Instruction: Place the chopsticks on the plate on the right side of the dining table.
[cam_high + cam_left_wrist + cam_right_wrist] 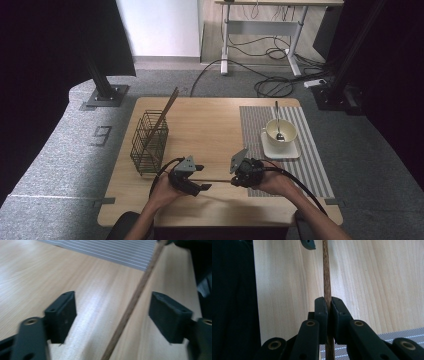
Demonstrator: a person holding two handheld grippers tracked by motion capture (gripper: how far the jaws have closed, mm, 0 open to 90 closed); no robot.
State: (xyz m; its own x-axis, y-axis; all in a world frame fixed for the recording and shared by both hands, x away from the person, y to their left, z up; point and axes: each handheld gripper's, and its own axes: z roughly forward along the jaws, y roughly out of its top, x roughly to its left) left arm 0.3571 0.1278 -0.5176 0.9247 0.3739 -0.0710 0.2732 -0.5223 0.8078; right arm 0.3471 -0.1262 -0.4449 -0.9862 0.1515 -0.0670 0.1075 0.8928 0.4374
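A thin brown chopstick (215, 180) lies level just above the wooden table (210, 130), near its front edge. My right gripper (234, 179) is shut on one end of it; the right gripper view shows the stick (326, 272) clamped between the two pads (329, 301). My left gripper (202, 179) stands open around the other end. In the left gripper view the stick (132, 305) runs slantwise through the wide gap (113, 300), closer to the right-hand jaw, touching neither.
A dark wire basket (149, 142) stands at the table's left with another chopstick (167, 107) leaning out of it. On the striped placemat (310, 150) at the right, a cream bowl (287, 127) with a spoon (277, 117) sits on a square saucer (280, 151).
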